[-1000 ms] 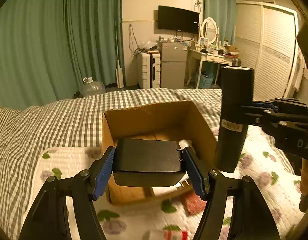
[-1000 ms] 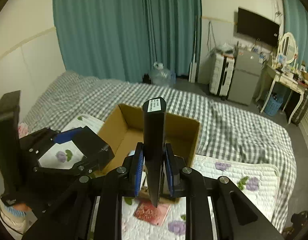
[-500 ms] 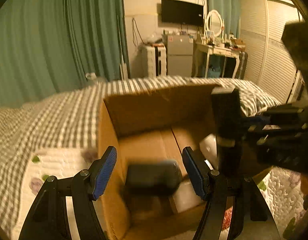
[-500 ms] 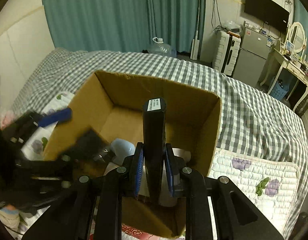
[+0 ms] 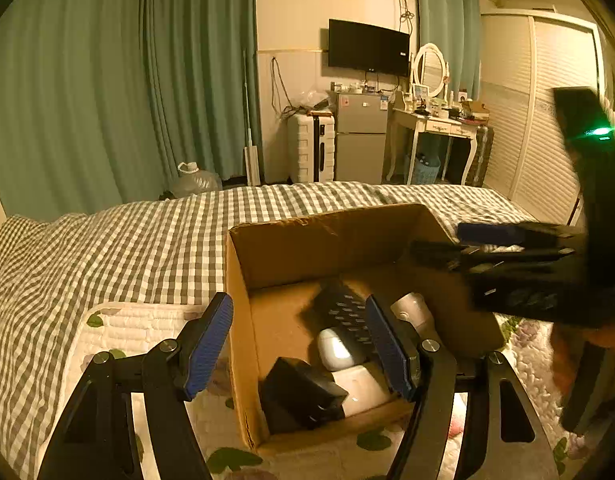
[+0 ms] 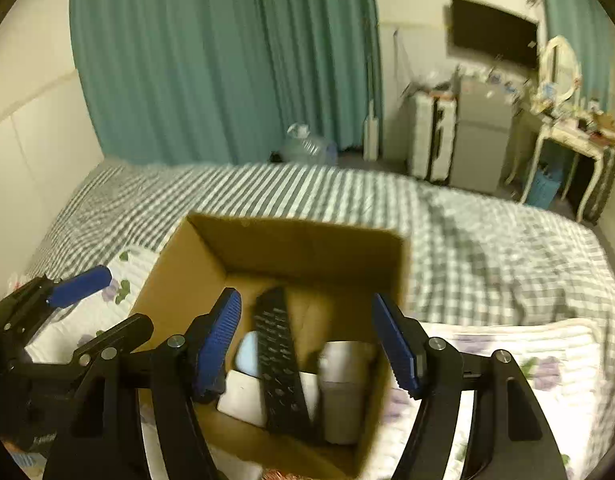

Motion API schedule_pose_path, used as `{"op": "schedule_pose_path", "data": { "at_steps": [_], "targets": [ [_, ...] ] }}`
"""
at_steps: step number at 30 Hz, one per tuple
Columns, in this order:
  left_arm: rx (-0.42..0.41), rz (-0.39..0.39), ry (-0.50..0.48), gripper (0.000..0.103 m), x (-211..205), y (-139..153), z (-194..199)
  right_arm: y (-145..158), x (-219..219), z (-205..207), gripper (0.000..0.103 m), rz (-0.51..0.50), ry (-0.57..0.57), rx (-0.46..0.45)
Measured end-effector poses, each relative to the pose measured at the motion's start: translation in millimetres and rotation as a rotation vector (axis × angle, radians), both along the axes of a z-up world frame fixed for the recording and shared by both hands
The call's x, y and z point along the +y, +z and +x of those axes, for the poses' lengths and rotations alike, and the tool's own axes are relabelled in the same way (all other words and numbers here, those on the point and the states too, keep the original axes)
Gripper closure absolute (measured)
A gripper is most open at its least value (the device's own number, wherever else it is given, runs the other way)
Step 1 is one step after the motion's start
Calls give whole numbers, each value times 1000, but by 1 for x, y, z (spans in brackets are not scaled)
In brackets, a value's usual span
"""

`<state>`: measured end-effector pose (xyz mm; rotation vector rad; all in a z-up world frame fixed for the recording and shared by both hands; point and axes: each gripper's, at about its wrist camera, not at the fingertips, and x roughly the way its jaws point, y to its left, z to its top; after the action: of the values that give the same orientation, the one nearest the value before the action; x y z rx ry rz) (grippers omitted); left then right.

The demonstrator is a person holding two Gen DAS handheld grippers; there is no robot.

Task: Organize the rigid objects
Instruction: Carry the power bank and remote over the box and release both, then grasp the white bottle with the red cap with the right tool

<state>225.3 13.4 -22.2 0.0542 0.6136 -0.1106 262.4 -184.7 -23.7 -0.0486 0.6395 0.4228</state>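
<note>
Checked bed (image 5: 107, 248) carries the cardboard box (image 6: 291, 240); both grippers' fingers hang spread and empty above it, the remote (image 6: 281, 356) inside lying lengthwise near-to-far under the right gripper (image 6: 307, 344), left gripper (image 5: 299, 340) beside.

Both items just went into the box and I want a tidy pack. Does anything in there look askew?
Yes. In the cardboard box, the black remote lies slanted across the white items rather than flat, and the black case sits tilted in the near corner. Both grippers are open and empty.

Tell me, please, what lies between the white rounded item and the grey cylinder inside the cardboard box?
The black remote lies between the white rounded item and the grey cylinder, clearest in the right wrist view.
</note>
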Motion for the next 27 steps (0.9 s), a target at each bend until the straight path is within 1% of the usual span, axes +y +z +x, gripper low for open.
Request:
{"op": "schedule_pose_path", "data": {
  "at_steps": [3, 6, 9, 11, 14, 16, 17, 18, 19, 21, 23, 27],
  "targets": [
    [-12, 4, -9, 32, -6, 5, -15, 8, -18, -32, 34, 25, -36, -52],
    [-22, 0, -13, 32, -11, 6, -35, 2, -35, -71, 26, 36, -75, -88],
    [-16, 17, 7, 32, -9, -1, -55, -18, -40, -101, 26, 21, -54, -67],
    [0, 39, 32, 32, -6, -9, -67, -37, -40, -117, 26, 17, -31, -26],
    [45, 50, 64, 32, 2, -26, -85, -64, -24, -127, 26, 7, 47, 59],
    [79, 63, 88, 32, 8, -42, -97, -77, -3, -135, 26, -33, 108, 79],
    [91, 78, 115, 32, 11, -52, -104, -85, 10, -139, 26, -61, 149, 90],
    [97, 84, 130, 32, 14, -58, -108, -93, 23, -143, 26, -90, 209, 109],
    [106, 88, 139, 32, 16, -65, -114, -101, 35, -145, 26, -117, 245, 123],
    [139, 92, 143, 32, 21, -78, -119, -113, 48, -147, 26, -149, 276, 143],
    [165, 104, 169, 32, 28, -89, -118, -126, 62, -144, 26, -170, 304, 175],
    [175, 83, 208, 32, 41, -95, -113, -145, 77, -132, 27, -183, 329, 216]
  ]
}}
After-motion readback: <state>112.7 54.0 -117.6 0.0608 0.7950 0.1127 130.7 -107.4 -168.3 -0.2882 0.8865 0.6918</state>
